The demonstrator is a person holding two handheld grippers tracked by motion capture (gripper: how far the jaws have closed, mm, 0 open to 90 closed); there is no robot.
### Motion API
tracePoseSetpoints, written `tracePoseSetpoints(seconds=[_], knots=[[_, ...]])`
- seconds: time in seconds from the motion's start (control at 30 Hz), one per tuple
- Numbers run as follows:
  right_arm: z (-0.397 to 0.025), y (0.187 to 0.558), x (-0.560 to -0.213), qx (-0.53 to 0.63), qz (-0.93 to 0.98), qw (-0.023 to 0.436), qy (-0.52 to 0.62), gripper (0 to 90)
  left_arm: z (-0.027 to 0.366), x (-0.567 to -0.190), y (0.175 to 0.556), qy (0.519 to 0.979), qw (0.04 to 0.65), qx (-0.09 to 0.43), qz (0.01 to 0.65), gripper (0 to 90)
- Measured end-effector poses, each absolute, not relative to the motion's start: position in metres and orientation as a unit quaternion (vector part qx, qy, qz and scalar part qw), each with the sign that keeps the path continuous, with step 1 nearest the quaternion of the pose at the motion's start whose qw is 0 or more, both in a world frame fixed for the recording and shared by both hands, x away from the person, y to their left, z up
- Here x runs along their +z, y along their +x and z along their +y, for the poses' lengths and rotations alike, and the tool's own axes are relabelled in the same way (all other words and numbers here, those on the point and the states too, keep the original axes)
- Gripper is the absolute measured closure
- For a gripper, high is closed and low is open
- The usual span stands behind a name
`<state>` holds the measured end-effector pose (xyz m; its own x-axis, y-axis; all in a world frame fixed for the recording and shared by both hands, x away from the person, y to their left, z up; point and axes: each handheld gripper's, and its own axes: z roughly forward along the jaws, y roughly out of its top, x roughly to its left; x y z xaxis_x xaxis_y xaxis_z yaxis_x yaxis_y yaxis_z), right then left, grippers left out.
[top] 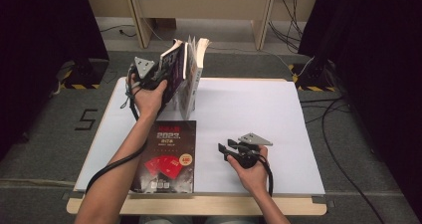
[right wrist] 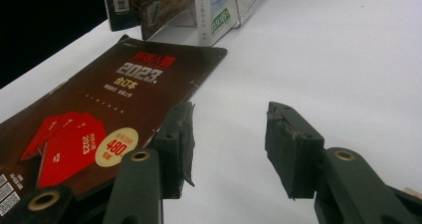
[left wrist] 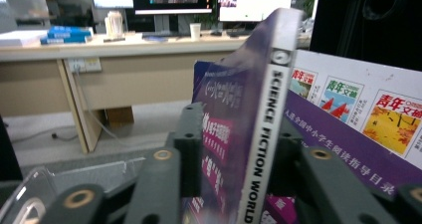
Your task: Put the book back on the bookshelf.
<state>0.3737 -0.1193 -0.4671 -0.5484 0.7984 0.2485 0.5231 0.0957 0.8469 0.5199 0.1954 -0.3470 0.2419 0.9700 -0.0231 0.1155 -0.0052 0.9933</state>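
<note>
My left gripper (top: 160, 70) is shut on a purple book (top: 173, 67) that stands tilted at the left end of a row of upright books (top: 191, 79) at the table's far left. In the left gripper view the jaws clamp this purple book (left wrist: 249, 134) by its spine, which reads "SCIENCE FICTION WORLD". A dark book with red "2023" lettering (top: 168, 155) lies flat near the front edge. My right gripper (top: 225, 149) rests open on the white table just right of it, nothing between its jaws. The right gripper view shows the open right gripper (right wrist: 229, 144) beside the dark book (right wrist: 99, 114).
The white tabletop (top: 249, 114) spreads to the right of the books. A clear stand (right wrist: 249, 5) props the row of books. Beyond the table stand a wooden desk (top: 199, 5), black curtains on both sides and cables on the grey floor.
</note>
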Motion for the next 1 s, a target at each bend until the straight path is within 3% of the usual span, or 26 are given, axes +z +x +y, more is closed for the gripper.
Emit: tracePoseSetpoints(seconds=[0.43, 0.73, 1.0], knots=[[-0.12, 0.374, -0.467, 0.497, 0.726, 0.135, 0.455, 54.0, 0.176, -0.342, 0.522, 0.597, 0.526, 0.376, 0.474, 59.4], [-0.119, 0.374, -0.468, 0.494, 0.728, 0.128, 0.458, 53.3, 0.173, -0.337, 0.53, 0.631, 0.494, 0.352, 0.484, 73.7], [-0.12, 0.375, -0.469, 0.493, 0.728, 0.127, 0.459, 53.4, 0.186, -0.331, 0.531, 0.627, 0.476, 0.384, 0.483, 82.0]])
